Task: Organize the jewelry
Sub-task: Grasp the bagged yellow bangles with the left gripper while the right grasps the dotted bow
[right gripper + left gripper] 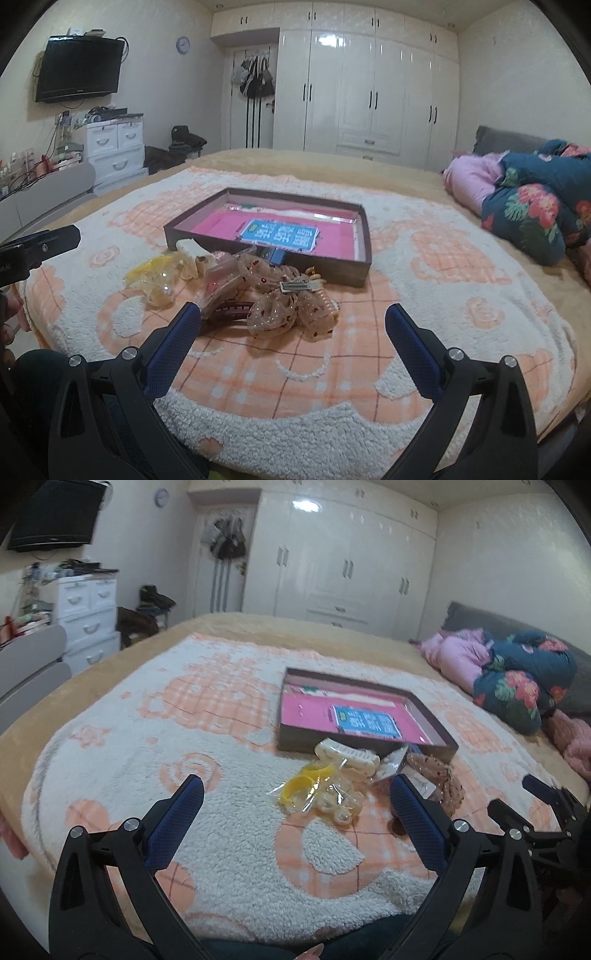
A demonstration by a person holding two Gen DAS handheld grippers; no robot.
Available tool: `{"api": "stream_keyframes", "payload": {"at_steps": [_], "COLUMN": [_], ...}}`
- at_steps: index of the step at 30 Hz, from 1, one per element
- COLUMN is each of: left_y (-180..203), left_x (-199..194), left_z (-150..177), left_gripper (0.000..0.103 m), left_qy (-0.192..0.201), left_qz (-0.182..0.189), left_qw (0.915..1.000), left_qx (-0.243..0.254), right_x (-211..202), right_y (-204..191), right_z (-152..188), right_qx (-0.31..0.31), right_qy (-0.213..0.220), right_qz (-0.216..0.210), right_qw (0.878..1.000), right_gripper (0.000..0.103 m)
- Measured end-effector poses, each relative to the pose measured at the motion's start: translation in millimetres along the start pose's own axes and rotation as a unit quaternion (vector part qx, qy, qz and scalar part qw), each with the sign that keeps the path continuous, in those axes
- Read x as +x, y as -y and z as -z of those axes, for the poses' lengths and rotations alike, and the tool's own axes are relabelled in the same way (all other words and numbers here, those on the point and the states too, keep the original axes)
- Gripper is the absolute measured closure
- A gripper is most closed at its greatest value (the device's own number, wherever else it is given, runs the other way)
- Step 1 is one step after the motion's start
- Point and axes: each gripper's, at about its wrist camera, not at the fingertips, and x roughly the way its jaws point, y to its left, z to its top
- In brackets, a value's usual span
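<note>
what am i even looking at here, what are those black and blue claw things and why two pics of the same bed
The claws are two hand-held grippers, one in each of a person's hands, each with a wide-angle camera looking along its fingers. One picture is from the left gripper, the other from the right gripper; each also glimpses the other at its edge. Both are open and hold nothing. They hover over a blanket on a bed. On it lies a shallow box with a pink lining, and in front of it a pile of hair accessories: a white claw clip, a yellow piece in a clear wrapper, and sheer bows.
</note>
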Motion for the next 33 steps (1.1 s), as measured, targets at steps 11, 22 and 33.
{"api": "stream_keyframes", "payload": {"at_steps": [11,22,33], "left_y": [27.9,9.4,-17.3], "left_x": [61.5,118.0,167.2], "left_z": [-5.4,-21.2,-23.7], "left_gripper": [0.011,0.016,0.048], "left_qy": [-0.095,-0.148,-0.217], "left_qz": [0.09,0.076,0.149], "left_qw": [0.9889,0.985,0.9645], "left_qx": [0.07,0.047,-0.026], "right_x": [40.4,77.3,105.5], "right_y": [22.0,32.7,26.8], "right_z": [-10.0,-15.9,-24.3], "right_qx": [0.012,0.013,0.008], "right_qy": [-0.028,-0.058,-0.077], "right_qz": [0.002,-0.02,-0.057], "right_qw": [1.0,0.998,0.995], "right_gripper": [0.006,0.006,0.031]}}
